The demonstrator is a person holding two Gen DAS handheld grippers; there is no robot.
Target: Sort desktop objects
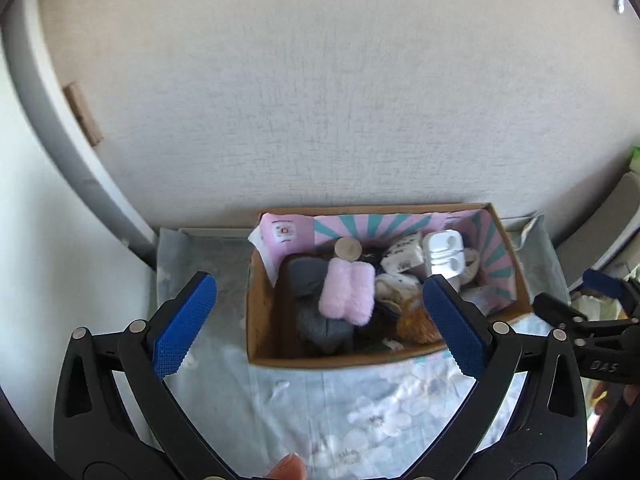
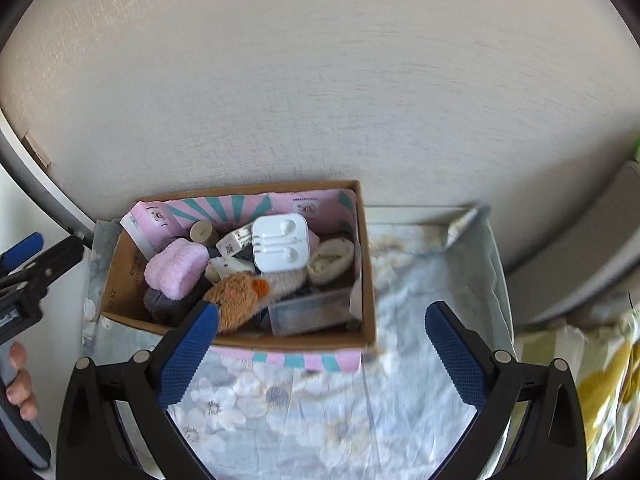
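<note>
A cardboard box with a pink and teal lining stands on a floral cloth against the wall. It holds a pink fluffy roll, a white earphone case, grey socks, an orange plush, a clear plastic case and a small round tub. My left gripper is open and empty in front of the box. My right gripper is open and empty at the box's front right corner.
The floral cloth covers a small table between a wall and a grey frame. A yellow patterned fabric lies to the right. The other gripper shows at each view's edge.
</note>
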